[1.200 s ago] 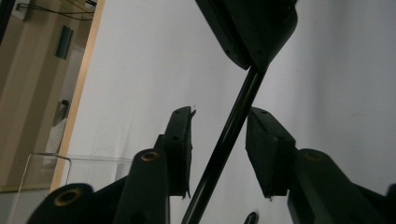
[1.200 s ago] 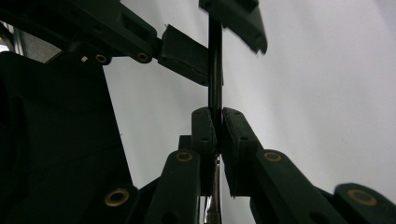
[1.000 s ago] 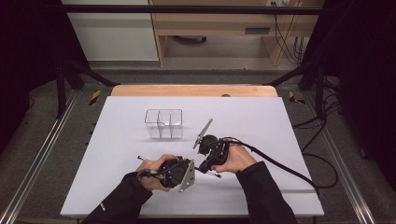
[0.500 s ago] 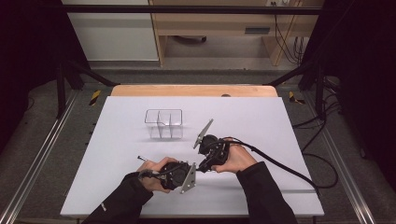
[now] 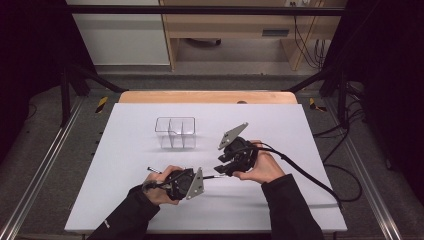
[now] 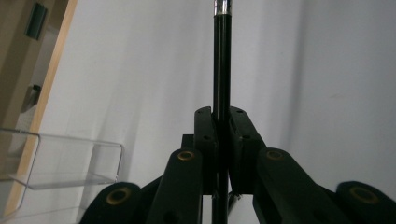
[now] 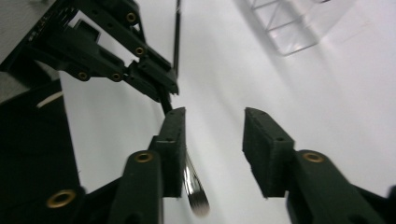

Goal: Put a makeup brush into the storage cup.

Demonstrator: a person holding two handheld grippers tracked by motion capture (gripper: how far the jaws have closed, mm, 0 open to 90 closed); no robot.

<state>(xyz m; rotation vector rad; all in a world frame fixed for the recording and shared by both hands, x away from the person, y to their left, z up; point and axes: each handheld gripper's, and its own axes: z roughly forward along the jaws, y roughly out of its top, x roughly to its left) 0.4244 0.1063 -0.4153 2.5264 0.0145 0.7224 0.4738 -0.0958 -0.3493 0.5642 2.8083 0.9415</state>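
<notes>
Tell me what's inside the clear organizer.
The clear organizer looks empty: through its walls and dividers show just the white table. The brush is outside it, clamped in the left gripper. In the gripper views, part of the organizer is cut off.

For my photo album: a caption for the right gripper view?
Open right gripper beside a makeup brush clamped in the left gripper.

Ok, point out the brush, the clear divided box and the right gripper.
brush (image 6: 221, 56), left gripper view, on its black handle above the jaws.
clear divided box (image 5: 175, 132), high view, on its near wall.
right gripper (image 7: 212, 140), right gripper view, midway between its open jaws.
</notes>
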